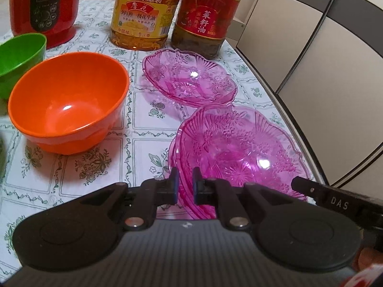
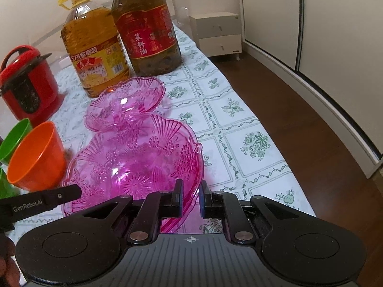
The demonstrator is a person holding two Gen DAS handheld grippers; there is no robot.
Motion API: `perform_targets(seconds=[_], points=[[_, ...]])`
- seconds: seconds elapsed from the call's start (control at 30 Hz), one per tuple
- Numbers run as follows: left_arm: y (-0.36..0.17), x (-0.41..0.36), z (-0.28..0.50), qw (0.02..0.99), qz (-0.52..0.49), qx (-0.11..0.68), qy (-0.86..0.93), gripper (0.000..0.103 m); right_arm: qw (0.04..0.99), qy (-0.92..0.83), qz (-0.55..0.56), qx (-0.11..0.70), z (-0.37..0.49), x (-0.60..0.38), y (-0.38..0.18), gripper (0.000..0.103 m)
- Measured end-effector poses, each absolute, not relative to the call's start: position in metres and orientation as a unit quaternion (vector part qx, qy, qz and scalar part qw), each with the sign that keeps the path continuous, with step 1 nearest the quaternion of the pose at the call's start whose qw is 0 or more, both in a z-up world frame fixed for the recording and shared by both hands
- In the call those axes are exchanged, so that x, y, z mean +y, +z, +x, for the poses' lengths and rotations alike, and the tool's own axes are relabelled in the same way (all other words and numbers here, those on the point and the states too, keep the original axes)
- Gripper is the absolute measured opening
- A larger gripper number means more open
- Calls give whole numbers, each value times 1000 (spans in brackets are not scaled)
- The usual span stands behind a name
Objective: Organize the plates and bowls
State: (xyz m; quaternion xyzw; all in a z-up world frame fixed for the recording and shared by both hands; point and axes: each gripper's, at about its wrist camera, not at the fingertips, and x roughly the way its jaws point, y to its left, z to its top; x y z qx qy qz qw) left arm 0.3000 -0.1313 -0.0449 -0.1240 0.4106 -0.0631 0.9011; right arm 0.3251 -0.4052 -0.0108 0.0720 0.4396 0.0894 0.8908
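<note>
A large pink clear plastic bowl (image 1: 239, 153) (image 2: 138, 162) stands near the table's right edge. My left gripper (image 1: 185, 186) has its fingers astride the bowl's near-left rim, a narrow gap between them. My right gripper (image 2: 191, 198) straddles the near-right rim the same way. Whether either grips the rim I cannot tell. A smaller pink clear bowl (image 1: 189, 76) (image 2: 124, 102) stands just behind. An orange bowl (image 1: 69, 102) (image 2: 36, 155) and a green bowl (image 1: 19, 59) (image 2: 14, 136) stand to the left.
Two big oil bottles, yellow-labelled (image 1: 143, 14) (image 2: 93, 47) and red-labelled (image 1: 205, 16) (image 2: 148, 31), stand at the back. A red cooker (image 1: 45, 7) (image 2: 26, 81) is back left. The table edge (image 2: 275, 143) runs along the right, with floor and wardrobe beyond.
</note>
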Motion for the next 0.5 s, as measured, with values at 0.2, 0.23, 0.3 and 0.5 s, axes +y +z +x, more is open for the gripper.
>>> perform_targets(seconds=[0.2,0.23,0.3,0.5], points=[[-44,-131,299,905,-115,405,-61,13,890,88,92,437,326,-408,-12,17],[-44,-130,299,905,-117,405,-60,14,890,90,95,437,326,-409,-12,20],[-44,-126,297,907,-123,399,-59,16,892,91,103,431,324,-411,-11,24],[-40,-117,289,910,-133,389,-57,18,900,91,124,407,317,-417,-4,28]])
